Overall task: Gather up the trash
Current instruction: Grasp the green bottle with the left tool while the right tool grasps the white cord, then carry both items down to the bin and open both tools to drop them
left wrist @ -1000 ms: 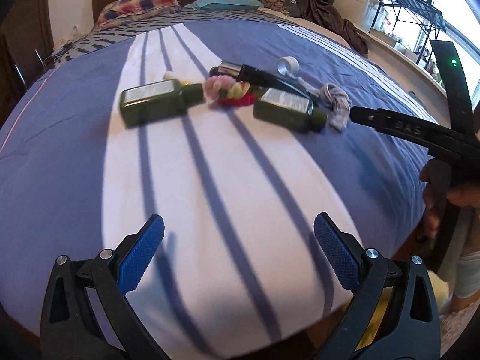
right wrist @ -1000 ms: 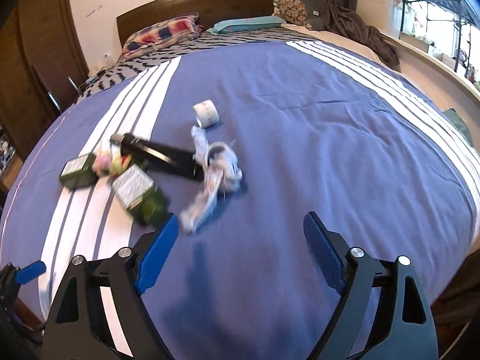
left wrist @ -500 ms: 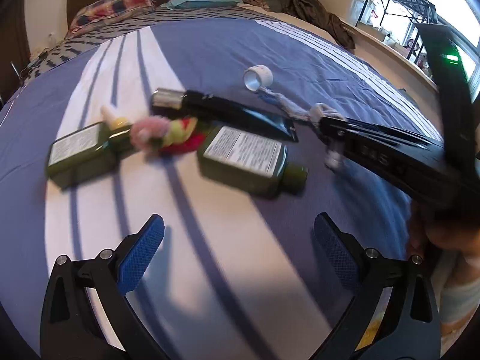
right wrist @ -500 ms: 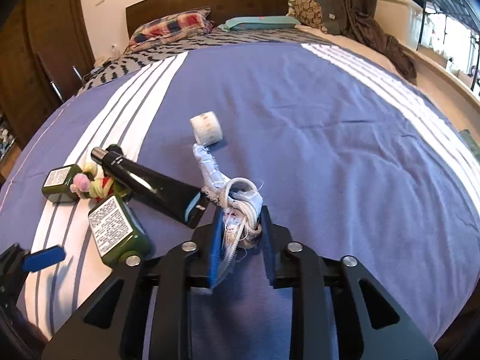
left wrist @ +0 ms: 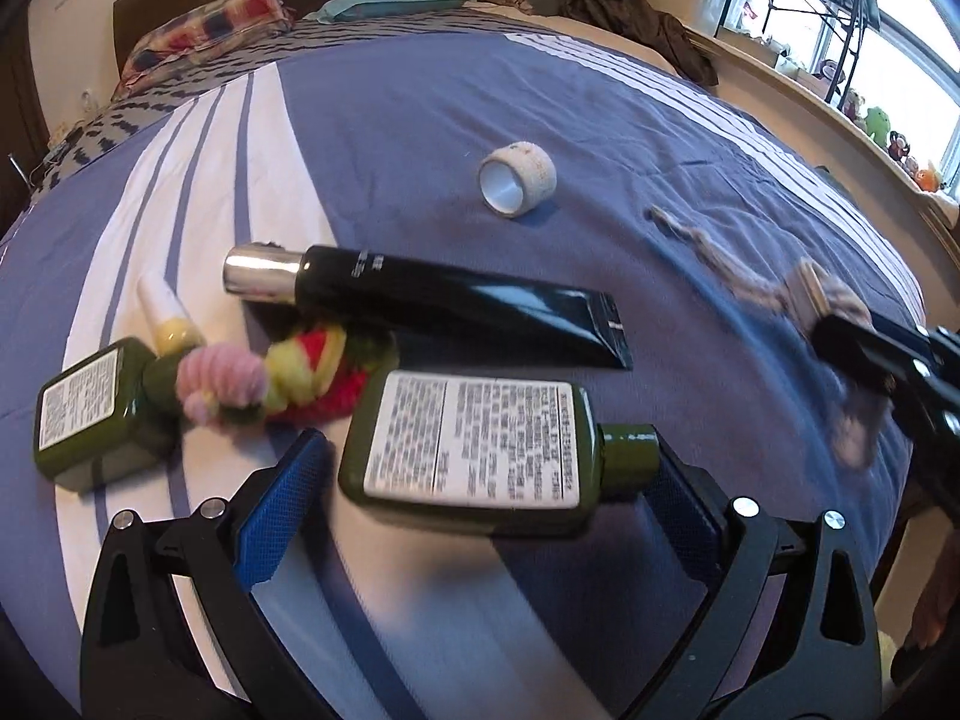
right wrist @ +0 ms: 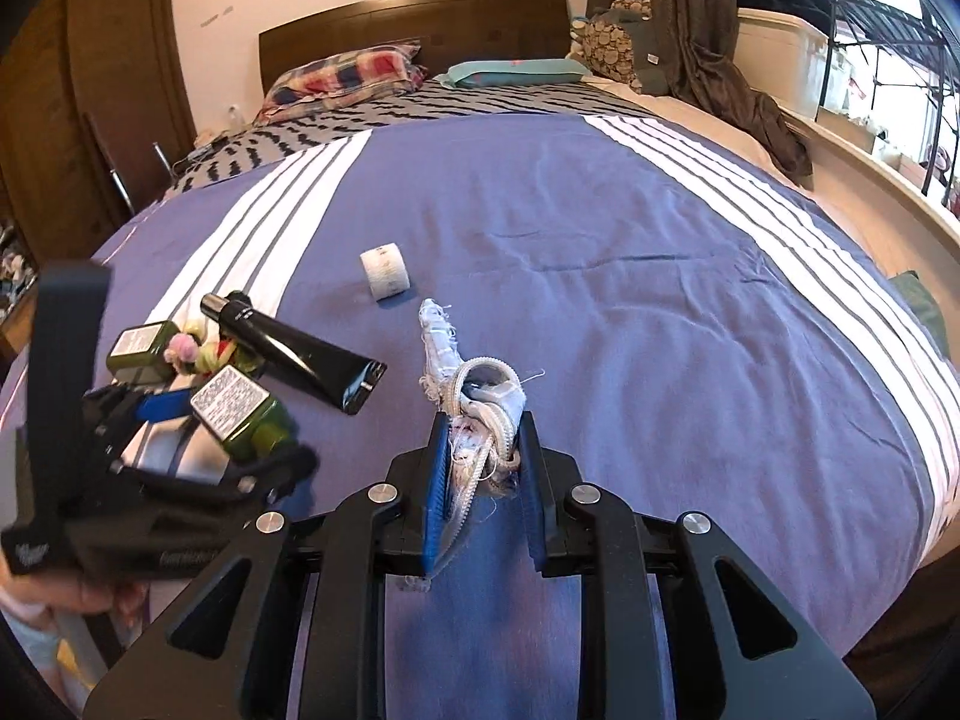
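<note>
Clamping on frayed white rag (right wrist: 474, 414) w/ right gripper (right wrist: 480, 468), blue pads pinching the bundle near the bed's (right wrist: 600, 252) foot edge, loose strip trailing away toward the headboard; jaws just closing within this sec, rag between them. Straddling the nearer green bottle (left wrist: 474, 444) w/ left gripper (left wrist: 480, 480), fingers spread wide either side of it, pads not pressing, nothing gripped; bottle lying flat, label up, cap pointing right in left wrist view, near foot edge on the white stripes. Lying just beyond it: black tube (left wrist: 432, 300), silver cap toward the left edge, flat end touching or nearly touching nothing clear. Sitting left of that: pink-yellow-red fuzzy toy (left wrist: 270, 378), wedged betw. the tube and a second green bottle (left wrist: 90, 414), closer to the left edge; contact w/ both looking likely, can't tell for sure. Resting further in, toward bed's middle, apart from the rest: small white tape roll (left wrist: 519, 180), on its side. Sitting at the far head end: plaid pillow (right wrist: 348, 75) and teal pillow (right wrist: 510, 72).
</note>
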The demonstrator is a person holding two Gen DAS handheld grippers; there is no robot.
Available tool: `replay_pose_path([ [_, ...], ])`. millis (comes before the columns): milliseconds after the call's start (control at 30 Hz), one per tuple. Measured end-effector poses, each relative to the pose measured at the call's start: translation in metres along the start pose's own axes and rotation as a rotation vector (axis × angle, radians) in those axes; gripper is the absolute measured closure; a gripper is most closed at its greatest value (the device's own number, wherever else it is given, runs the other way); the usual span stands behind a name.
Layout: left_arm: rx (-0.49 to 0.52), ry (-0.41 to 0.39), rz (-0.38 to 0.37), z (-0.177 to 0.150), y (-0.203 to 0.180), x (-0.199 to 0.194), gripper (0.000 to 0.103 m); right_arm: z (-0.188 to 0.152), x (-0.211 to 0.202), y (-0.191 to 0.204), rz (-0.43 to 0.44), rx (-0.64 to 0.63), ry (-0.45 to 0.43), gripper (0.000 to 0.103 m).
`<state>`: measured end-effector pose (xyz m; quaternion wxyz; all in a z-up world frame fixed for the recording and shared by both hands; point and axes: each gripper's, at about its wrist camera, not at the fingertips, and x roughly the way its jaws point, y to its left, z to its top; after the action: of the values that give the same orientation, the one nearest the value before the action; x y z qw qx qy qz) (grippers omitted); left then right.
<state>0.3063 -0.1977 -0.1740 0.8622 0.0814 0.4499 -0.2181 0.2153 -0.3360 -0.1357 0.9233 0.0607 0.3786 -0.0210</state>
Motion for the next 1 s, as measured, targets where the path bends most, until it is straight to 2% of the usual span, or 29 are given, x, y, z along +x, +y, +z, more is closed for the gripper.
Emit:
replay_pose_path([
  [33, 0.003, -0.005, -0.005, 0.001, -0.001, 0.0, 0.021, -0.001, -0.001, 0.0, 0.001, 0.003, -0.002, 0.08],
  [67, 0.006, -0.011, -0.004, 0.001, -0.001, -0.002, 0.022, -0.001, -0.002, -0.001, 0.002, 0.004, -0.003, 0.08],
  [233, 0.005, -0.019, 0.014, -0.01, -0.003, -0.012, 0.022, -0.006, -0.009, 0.004, 0.007, -0.004, -0.003, 0.08],
  [400, 0.002, -0.023, 0.022, -0.038, 0.0, -0.038, 0.022, -0.019, -0.025, 0.024, 0.022, -0.026, -0.005, 0.08],
  [700, -0.031, -0.063, 0.073, -0.106, 0.017, -0.115, 0.022, -0.047, -0.075, 0.068, 0.093, -0.068, -0.028, 0.08],
  [833, -0.074, -0.114, 0.106, -0.143, 0.028, -0.162, 0.022, -0.069, -0.102, 0.087, 0.135, -0.088, -0.02, 0.08],
  [1000, -0.112, -0.153, 0.124, -0.182, 0.034, -0.204, 0.022, -0.103, -0.128, 0.109, 0.195, -0.125, 0.016, 0.08],
])
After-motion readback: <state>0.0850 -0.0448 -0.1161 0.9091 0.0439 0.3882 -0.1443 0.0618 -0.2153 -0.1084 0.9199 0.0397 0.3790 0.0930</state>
